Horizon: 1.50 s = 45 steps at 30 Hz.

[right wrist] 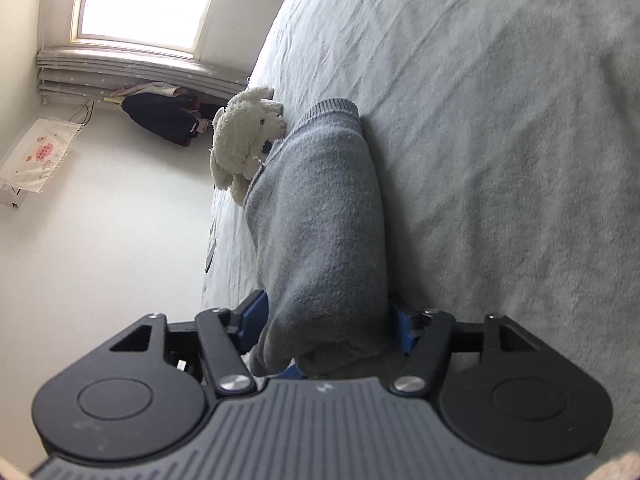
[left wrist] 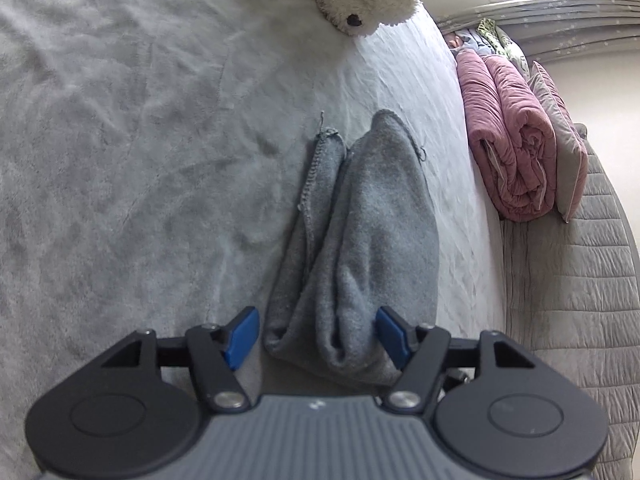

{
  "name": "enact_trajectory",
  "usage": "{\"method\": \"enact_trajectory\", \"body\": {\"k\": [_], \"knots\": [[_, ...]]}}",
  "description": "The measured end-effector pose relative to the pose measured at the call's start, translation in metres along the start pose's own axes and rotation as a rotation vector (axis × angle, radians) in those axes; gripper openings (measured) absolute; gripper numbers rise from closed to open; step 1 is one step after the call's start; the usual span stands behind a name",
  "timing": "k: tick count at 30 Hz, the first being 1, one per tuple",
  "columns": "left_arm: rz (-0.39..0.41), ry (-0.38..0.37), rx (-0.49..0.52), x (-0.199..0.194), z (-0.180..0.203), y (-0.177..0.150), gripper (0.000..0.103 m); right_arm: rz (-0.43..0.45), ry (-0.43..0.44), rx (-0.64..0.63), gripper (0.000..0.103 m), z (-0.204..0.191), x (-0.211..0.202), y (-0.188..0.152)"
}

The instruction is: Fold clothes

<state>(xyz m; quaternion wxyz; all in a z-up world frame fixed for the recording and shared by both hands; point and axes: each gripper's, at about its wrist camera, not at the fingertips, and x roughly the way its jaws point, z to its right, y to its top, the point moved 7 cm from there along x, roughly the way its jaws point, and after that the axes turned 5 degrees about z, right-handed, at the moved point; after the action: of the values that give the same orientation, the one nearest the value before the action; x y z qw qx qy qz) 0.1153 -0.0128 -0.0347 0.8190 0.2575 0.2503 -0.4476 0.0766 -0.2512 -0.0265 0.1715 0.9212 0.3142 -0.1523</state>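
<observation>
My left gripper (left wrist: 318, 334) stands apart around the near end of the grey knit garment (left wrist: 360, 232), a soft, fuzzy bundle lying lengthwise on the plush grey bedspread (left wrist: 120, 140); one blue pad touches it, the other stands clear. My right gripper (right wrist: 328, 328) brackets its bunched end (right wrist: 320, 220), grip uncertain, beside a shaggy white plush toy (right wrist: 244, 144).

Grey sweater (right wrist: 320, 216) between gripper (right wrist: 326, 326) pads (bed)

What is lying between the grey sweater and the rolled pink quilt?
Only bare pale bedsheet separates the grey sweater from the rolled pink quilt, shown in the left wrist view.
</observation>
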Motion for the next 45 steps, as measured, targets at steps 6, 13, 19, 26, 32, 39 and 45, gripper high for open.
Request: {"method": "enact_trajectory", "body": {"k": [6,13,19,26,32,39,45], "knots": [[0.006,0.011,0.003,0.002,-0.002,0.001,0.063,0.054,0.001,-0.031,0.067,-0.003,-0.001,-0.014],[0.019,0.014,-0.012,0.001,-0.006,0.004,0.052,0.113,-0.039,-0.165,0.087,-0.022,0.013,-0.035],[0.007,-0.006,-0.055,-0.001,-0.012,0.006,0.052,0.097,-0.060,-0.103,0.051,-0.014,0.019,-0.039],[-0.012,-0.082,-0.113,-0.006,-0.013,0.003,0.062,0.087,-0.044,-0.009,0.045,-0.020,0.005,-0.035],[-0.001,-0.133,-0.184,-0.004,-0.014,0.000,0.068,0.065,-0.037,0.040,0.045,-0.023,0.004,-0.031],[0.016,-0.172,-0.183,0.006,-0.006,-0.001,0.074,0.050,-0.024,0.089,0.045,-0.021,0.002,-0.029],[0.058,-0.177,-0.207,0.010,-0.005,0.006,0.074,0.044,-0.038,0.076,0.045,-0.017,0.002,-0.033]]}}
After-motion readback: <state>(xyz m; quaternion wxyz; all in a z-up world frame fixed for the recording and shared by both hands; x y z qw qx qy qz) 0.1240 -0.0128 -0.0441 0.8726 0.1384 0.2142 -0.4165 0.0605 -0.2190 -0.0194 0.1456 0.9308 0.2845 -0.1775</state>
